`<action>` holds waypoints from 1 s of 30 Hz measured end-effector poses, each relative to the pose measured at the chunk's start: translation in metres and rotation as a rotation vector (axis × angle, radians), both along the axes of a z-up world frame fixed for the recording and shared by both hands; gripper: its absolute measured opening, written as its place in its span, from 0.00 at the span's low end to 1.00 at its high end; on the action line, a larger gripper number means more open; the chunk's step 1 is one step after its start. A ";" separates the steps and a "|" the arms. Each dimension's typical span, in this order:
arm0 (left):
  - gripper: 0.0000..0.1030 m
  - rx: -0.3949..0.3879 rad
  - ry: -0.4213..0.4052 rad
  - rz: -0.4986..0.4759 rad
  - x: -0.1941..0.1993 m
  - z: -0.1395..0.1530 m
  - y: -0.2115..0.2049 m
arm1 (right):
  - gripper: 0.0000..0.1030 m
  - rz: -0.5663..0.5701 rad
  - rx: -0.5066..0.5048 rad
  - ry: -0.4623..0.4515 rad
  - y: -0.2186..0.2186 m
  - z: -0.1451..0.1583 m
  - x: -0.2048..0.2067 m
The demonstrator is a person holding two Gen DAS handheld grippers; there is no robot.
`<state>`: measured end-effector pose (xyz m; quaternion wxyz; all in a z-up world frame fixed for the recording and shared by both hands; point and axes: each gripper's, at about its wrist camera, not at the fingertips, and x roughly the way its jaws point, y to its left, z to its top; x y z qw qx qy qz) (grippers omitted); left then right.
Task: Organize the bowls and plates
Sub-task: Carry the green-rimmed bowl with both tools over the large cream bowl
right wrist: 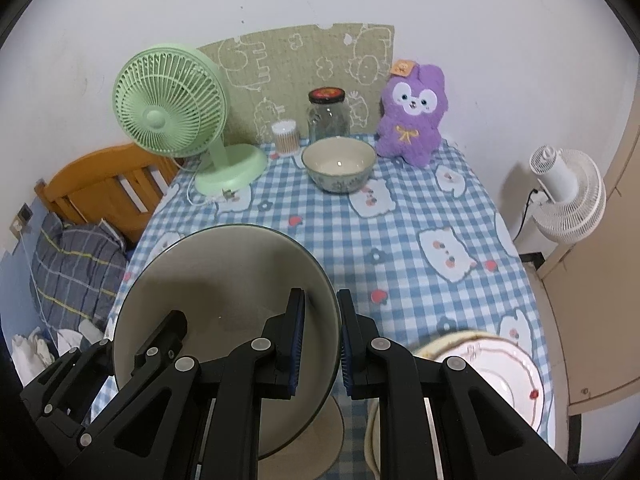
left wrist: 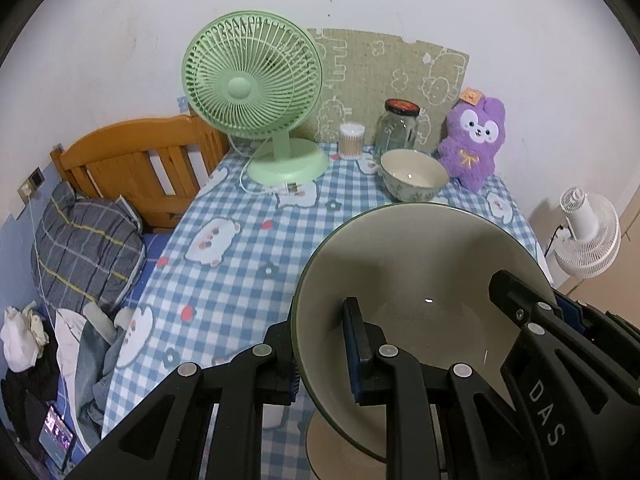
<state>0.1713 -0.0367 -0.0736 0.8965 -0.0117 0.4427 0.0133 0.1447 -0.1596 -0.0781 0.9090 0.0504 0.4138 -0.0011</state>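
A big glossy cream bowl (left wrist: pixel 416 280) with a dark green rim hangs tilted over the near checked-cloth surface (left wrist: pixel 240 264). The left gripper (left wrist: pixel 326 356) and right gripper (right wrist: pixel 320 344) each have jaws clamped on opposite rim edges. Its foot is half hidden. A smaller patterned bowl (right wrist: pixel 339 169) sits far back; a pink-edged plate (right wrist: pixel 500 376) is cut off near right.

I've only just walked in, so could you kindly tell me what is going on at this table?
A person is holding one large cream bowl with a dark green rim with both handheld grippers. The left gripper is clamped on one side of the rim, the right gripper on the opposite side. The bowl is tilted above the blue checked tablecloth. A smaller floral ceramic bowl stands further back near the green desk fan, and a white plate with a pink rim line lies at the near right.
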 end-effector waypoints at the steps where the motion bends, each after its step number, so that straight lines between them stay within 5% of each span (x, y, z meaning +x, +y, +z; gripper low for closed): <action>1: 0.15 0.002 0.002 -0.002 -0.003 -0.002 -0.001 | 0.19 0.000 0.000 0.004 -0.001 -0.003 -0.003; 30: 0.16 -0.017 0.129 -0.008 -0.052 -0.068 -0.005 | 0.19 -0.010 -0.009 0.129 -0.004 -0.074 -0.040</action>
